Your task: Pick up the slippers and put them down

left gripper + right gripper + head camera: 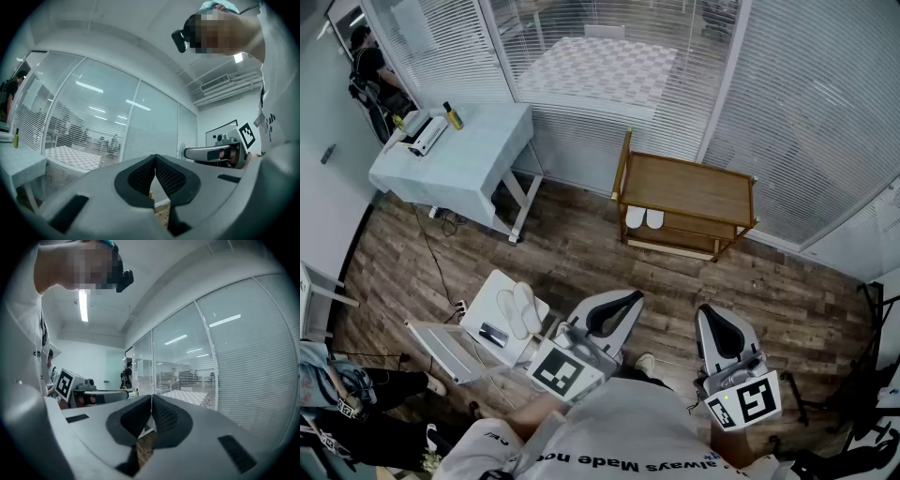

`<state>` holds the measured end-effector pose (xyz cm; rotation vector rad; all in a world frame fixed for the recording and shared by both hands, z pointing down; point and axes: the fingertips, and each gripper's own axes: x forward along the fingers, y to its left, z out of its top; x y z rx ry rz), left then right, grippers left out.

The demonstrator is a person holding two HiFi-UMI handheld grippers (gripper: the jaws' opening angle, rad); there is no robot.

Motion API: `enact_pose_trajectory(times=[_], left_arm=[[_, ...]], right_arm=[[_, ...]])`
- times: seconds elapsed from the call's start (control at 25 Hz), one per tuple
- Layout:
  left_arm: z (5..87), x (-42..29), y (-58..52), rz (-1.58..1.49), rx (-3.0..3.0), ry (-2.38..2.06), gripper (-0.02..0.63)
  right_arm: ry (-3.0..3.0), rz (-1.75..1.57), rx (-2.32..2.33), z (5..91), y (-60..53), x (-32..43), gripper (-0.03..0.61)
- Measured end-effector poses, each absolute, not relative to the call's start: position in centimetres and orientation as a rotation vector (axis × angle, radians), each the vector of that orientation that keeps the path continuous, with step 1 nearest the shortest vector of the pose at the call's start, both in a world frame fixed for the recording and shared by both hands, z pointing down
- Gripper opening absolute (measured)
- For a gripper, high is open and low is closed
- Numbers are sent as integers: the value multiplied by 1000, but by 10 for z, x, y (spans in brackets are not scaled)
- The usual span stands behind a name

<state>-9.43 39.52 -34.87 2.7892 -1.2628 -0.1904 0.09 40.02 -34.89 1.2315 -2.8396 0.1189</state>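
Holding both tongs out level over the wood floor (581, 253), the person's got the left gripper (626, 300) and the right gripper (712, 317) each pinched fully together, nothing between the jaws. One pair of white slippers (517, 309) lies side by side on a white stool (490, 284) just left of the left gripper, not touching it. Another pair (644, 218) sits on the lower shelf of the wooden rack (684, 185) by the glass wall, well apart from both grippers.
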Motion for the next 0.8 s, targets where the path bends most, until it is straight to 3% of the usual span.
enact_pose_trajectory(times=[0.48, 0.8], left_arm=[[-324, -158, 384, -140, 2726, -1265, 12], [-323, -169, 354, -191, 2752, -1281, 12]], right_arm=[[-2848, 166, 1211, -333, 384, -68, 15], [-2843, 115, 1229, -332, 352, -75, 15]])
